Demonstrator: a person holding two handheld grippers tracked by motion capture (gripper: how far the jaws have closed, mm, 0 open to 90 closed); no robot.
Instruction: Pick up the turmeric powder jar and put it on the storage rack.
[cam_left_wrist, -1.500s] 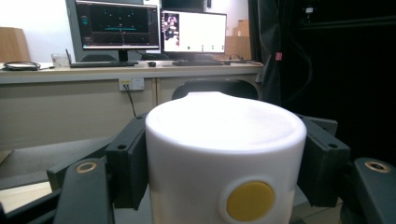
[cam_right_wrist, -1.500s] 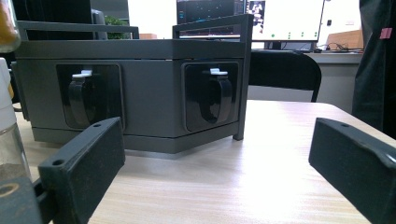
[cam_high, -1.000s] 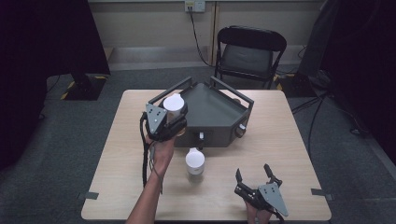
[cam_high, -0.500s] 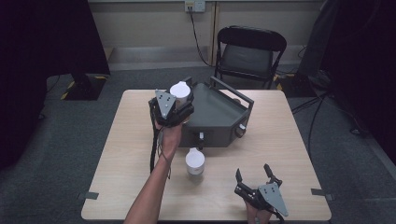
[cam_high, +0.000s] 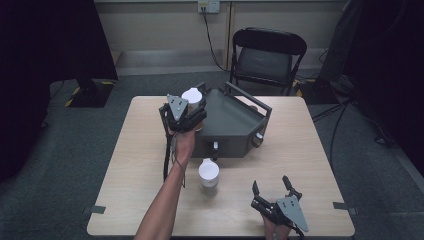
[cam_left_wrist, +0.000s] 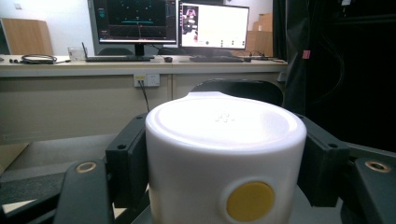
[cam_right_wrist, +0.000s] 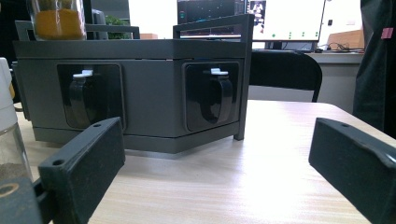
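My left gripper (cam_high: 190, 112) is shut on a white-lidded jar (cam_high: 192, 96) and holds it above the left corner of the grey metal rack (cam_high: 235, 125). In the left gripper view the white lid (cam_left_wrist: 224, 135), with a yellow dot on its side, sits between the black fingers (cam_left_wrist: 126, 158). A second white-lidded jar (cam_high: 208, 172) stands on the table in front of the rack. My right gripper (cam_high: 270, 183) rests near the table's front edge, open with nothing between its jaws. In the right gripper view the rack (cam_right_wrist: 140, 126) shows two black latches, and the held jar's orange contents (cam_right_wrist: 58, 18) appear above its left corner.
The wooden table (cam_high: 310, 150) has bare room to the right of the rack and along the left side. A black folding chair (cam_high: 267, 55) stands behind the table. Desks with monitors (cam_left_wrist: 212, 25) stand further back.
My left gripper has carried the jar away from me and to the right, from beside the rack to over its left corner. The right gripper and the standing jar have not moved.
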